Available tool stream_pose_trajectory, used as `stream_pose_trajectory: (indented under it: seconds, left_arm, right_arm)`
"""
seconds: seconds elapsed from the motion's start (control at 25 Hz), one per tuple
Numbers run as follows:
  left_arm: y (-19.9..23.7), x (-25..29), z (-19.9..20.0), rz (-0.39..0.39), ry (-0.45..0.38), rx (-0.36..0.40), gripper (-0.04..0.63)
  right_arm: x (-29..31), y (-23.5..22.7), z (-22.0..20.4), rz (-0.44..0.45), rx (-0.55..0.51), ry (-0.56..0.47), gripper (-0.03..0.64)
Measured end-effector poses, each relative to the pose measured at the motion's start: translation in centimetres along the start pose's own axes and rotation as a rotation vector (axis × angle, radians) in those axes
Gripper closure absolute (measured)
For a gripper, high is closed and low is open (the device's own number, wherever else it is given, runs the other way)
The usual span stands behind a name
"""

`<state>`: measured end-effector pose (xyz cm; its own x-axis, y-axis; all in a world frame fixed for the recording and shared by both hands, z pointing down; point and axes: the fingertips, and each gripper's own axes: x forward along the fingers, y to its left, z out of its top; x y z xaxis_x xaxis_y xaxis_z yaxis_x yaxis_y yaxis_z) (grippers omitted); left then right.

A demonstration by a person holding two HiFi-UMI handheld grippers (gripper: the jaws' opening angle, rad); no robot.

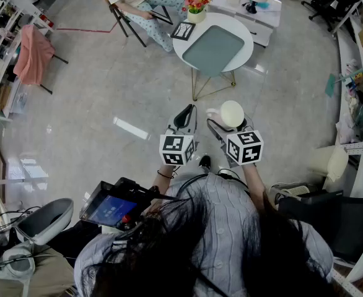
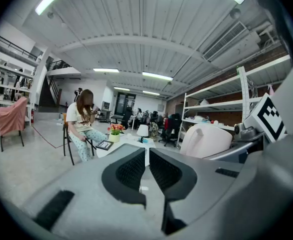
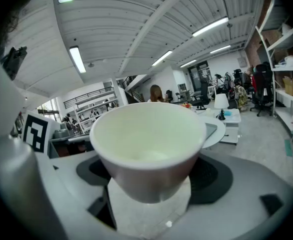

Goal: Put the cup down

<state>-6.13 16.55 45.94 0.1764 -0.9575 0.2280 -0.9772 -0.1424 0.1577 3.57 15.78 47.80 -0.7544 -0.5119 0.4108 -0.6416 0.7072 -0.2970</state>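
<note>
The cup (image 1: 232,114) is a plain cream-white mug with a smooth, glossy wall that narrows toward the base. It is off the ground, just right of centre in the head view, above the pale polished floor (image 1: 95,98) and below the round white table (image 1: 183,49) in the picture. The right gripper (image 1: 231,124) has its claw spread wide and pinching the cup on both sides.

From above you get the round open mouth and a small loop handle poking out to the picture's left, towards the left gripper (image 1: 186,113). The right gripper view hides that handle. Instead the cup (image 3: 149,144) fills the middle of the frame, rim towards the camera, with its pale inside bare down to the bottom and the dark pads of the right gripper (image 3: 149,169) on either side.

The left gripper view catches only the cup's outer wall (image 2: 206,140) at the right. The left gripper (image 2: 147,166) has its claw drawn nearly together, with only a thin slit and nothing in it.
</note>
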Motion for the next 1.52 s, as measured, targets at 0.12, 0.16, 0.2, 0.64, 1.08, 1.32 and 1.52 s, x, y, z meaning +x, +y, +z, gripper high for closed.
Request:
stream_pose_trajectory:
  seconds: [0.12,0.16,0.2,0.64,1.08,1.32,1.52]
  left_arm:
    - [0.3,0.1,-0.1,0.001,0.001,0.004,0.561]
    - [0.5,0.3,-0.1,0.0,0.002,0.004,0.561]
    - [0.8,0.4,-0.1,-0.001,0.002,0.004,0.561]
    - [3.0,2.6,0.5,-0.019,0.005,-0.003,0.561]
    - [2.7,3.9,0.5,-0.034,0.018,-0.008,0.561]
    - [3.0,4.8,0.1,-0.02,0.03,-0.005,0.561]
    - [4.0,5.9,0.0,-0.009,0.05,0.004,0.561]
  right_arm:
    - [0.2,-0.2,-0.2,-0.008,-0.003,0.001,0.196]
    - [0.4,-0.3,-0.2,-0.011,-0.004,0.001,0.196]
    - [0.6,-0.4,-0.1,-0.015,-0.004,0.0,0.196]
    - [1.9,-1.6,0.8,-0.062,0.035,-0.015,0.196]
    - [2.1,-2.2,1.7,-0.064,0.039,-0.016,0.196]
    - [2.8,-3.1,1.5,-0.05,0.047,-0.009,0.196]
    - [4.8,-4.2,2.1,-0.036,0.063,-0.004,0.196]
